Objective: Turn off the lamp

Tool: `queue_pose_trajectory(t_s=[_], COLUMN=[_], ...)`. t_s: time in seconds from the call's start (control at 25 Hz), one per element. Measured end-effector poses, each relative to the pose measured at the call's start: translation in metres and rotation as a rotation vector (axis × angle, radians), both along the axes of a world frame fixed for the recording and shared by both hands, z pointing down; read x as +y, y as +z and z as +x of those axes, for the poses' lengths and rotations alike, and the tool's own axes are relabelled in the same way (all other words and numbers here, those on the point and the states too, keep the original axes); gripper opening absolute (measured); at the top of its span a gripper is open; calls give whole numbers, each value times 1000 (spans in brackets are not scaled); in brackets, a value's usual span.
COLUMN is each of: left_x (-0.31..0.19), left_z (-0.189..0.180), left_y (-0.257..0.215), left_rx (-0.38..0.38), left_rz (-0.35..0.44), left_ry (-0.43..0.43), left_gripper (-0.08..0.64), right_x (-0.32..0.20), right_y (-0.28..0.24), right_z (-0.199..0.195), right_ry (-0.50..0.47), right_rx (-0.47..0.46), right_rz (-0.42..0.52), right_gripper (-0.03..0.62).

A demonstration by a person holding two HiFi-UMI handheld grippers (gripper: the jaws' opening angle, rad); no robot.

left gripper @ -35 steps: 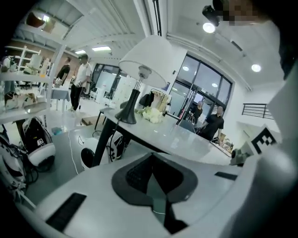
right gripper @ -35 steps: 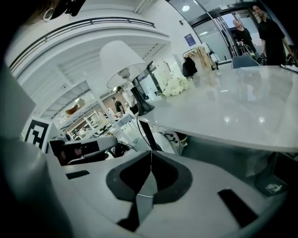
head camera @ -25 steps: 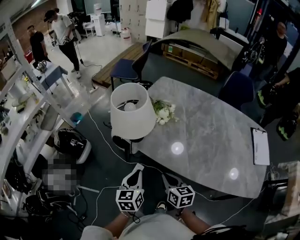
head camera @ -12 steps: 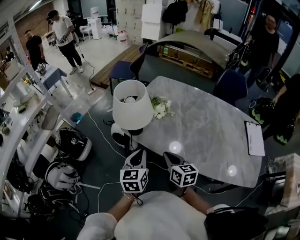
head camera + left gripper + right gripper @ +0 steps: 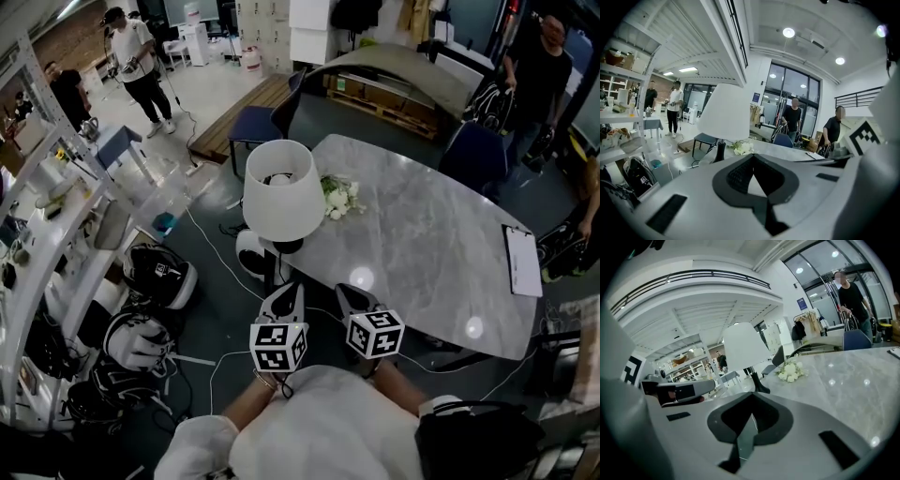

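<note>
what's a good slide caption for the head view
Both shut, left gripper and right gripper face a lamp and flowers on a grey table.

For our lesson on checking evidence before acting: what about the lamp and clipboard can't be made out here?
Lamp switch: seen in no view; in the head view its shade hides the stem.
Clipboard writing: head view, too small.

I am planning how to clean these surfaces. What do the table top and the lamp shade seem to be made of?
Table top: likely grey marble or a stone-look laminate, polished; pale veins cross it and it carries bright round reflections.
Lamp shade: probably white fabric or paper, matte; its surface is even, without glare.
</note>
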State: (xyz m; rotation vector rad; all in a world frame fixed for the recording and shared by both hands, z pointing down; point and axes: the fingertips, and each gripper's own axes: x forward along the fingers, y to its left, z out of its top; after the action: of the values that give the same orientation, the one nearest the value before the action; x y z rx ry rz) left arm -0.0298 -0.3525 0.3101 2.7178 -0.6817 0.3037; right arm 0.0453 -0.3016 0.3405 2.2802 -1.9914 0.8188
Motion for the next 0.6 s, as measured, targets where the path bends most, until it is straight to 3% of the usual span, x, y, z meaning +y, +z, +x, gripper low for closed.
queue_pose_trajectory(t_s=[0.6], left_x=[7], left_z=[-15], left_y=[8], left_rx=[4], left_rz=[-36], left_ry=[-5], left_gripper=[9], right_x=[11], right_y=[-2], right_z=[-10], right_ry=[24], right_rx=[11], right_rz=[-8], right_gripper=[-2])
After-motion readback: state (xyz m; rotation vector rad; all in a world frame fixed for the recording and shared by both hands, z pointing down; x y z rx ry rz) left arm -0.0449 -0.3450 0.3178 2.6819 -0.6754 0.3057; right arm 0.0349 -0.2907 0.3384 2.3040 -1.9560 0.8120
